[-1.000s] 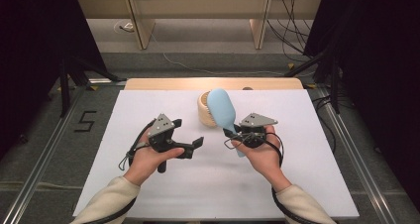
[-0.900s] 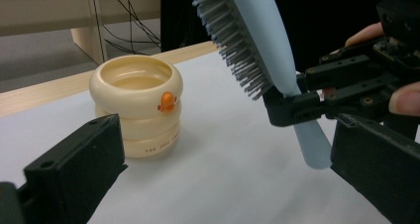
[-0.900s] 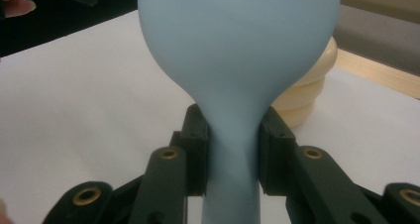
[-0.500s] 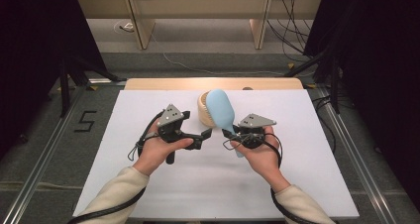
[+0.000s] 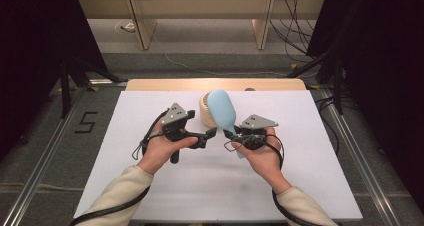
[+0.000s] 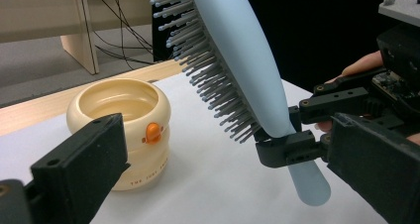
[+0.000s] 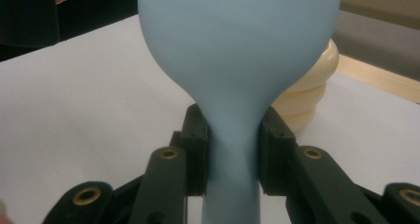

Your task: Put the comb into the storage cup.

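Here, a pale blue hairbrush (image 5: 222,110) is held clear of the white table (image 5: 320,151), pinched at the neck of its handle by the right gripper (image 5: 239,134); in the right gripper view the two black pads are seen pressed against either side of the narrow handle (image 7: 232,149), with the smooth back of the brush head filling the upper part of the frame. The top of the head is cut off there, and the bristles are hidden behind it. In the left gripper view the grey bristles (image 6: 213,75) are seen pointing toward the cream-coloured cup (image 6: 121,130), which stands on the table behind and below the brush; the tip of the brush head is cut off at the upper edge, while the rounded handle end (image 6: 309,187) hangs below the right gripper's pads. In the high view much of the cup (image 5: 205,111) is covered by the brush head, so only its left side is made out. The left gripper (image 5: 209,134) is held just beside the brush handle with its jaws spread and nothing between them. An orange knob (image 6: 154,132) is seen on the cup's side, and the small lettering beneath it cannot be read.
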Available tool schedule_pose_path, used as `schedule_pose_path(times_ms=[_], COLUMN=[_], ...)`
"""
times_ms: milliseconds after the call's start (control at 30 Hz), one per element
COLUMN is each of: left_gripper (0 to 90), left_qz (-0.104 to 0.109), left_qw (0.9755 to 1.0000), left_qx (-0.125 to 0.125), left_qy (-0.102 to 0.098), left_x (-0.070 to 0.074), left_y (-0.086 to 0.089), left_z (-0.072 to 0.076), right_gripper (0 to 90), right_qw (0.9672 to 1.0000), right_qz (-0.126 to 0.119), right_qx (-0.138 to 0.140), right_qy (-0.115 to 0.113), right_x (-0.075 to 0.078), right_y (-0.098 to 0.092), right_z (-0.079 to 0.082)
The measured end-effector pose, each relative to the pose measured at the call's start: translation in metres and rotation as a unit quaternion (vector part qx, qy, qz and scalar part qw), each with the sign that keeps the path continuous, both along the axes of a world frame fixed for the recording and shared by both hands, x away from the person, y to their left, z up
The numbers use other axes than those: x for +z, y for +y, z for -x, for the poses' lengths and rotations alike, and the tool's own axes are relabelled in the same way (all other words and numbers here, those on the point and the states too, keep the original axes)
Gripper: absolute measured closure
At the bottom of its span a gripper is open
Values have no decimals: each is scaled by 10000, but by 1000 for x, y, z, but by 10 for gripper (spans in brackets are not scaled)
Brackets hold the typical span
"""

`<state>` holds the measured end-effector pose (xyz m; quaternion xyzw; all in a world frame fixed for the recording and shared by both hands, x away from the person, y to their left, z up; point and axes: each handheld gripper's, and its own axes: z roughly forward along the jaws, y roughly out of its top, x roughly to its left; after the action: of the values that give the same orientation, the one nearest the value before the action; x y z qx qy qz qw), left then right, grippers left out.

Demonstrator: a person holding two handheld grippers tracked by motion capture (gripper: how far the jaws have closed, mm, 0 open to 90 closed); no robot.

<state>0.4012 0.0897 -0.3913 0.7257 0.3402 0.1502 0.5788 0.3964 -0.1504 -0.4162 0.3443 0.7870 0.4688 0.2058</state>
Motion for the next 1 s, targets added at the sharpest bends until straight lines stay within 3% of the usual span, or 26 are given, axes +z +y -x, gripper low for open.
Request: schedule_pose_path(times_ms=[1000], left_gripper=[32], left_qz=[180], left_qw=[9998], left_qx=[88], left_qy=[54], left_x=[2], left_y=[-11], left_z=[-15], right_gripper=[704], right_qw=[9999], right_qz=[-109], right_qx=[71], right_qy=[-102], right_x=[-1], right_y=[12], right_z=[2])
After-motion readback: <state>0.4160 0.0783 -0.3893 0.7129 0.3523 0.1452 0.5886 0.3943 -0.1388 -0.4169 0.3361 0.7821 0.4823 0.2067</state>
